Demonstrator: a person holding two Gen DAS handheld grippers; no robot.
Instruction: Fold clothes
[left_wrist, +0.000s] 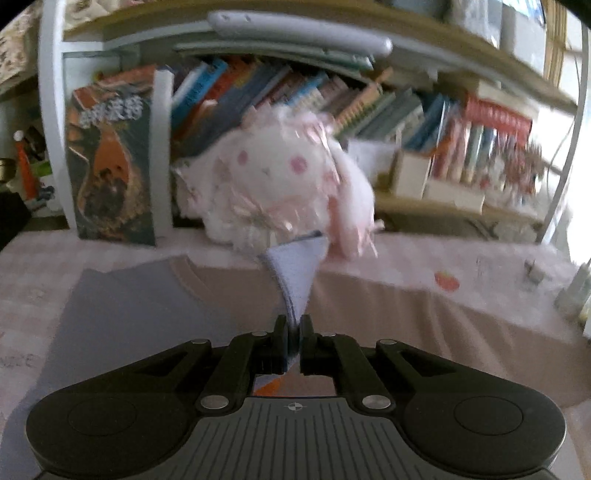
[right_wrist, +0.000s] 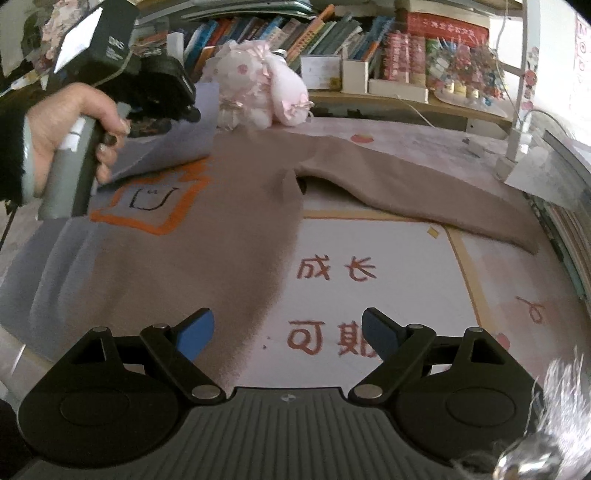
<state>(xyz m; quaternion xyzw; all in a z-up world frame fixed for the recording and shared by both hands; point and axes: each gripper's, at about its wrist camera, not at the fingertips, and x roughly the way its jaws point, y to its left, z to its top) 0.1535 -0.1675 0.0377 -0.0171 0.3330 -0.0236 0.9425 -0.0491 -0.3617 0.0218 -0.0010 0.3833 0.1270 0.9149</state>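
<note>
A brown and lavender sweater (right_wrist: 207, 236) with an orange square design lies spread on the table, one brown sleeve (right_wrist: 424, 184) stretched to the right. My left gripper (left_wrist: 294, 328) is shut on the lavender sleeve cuff (left_wrist: 299, 266), which stands up between the fingers. In the right wrist view a hand (right_wrist: 70, 125) holds that left gripper (right_wrist: 184, 107) above the sweater's far left, with the lavender sleeve (right_wrist: 173, 144) lifted under it. My right gripper (right_wrist: 286, 332) hangs open over the sweater's near right edge, nothing between its blue pads (right_wrist: 195, 332).
A pink table mat (right_wrist: 369, 277) with red characters covers the table. A white and pink plush toy (right_wrist: 258, 85) sits at the back against a shelf of books (right_wrist: 332, 33). A white lamp base (right_wrist: 517, 147) and a stack of books stand at the right.
</note>
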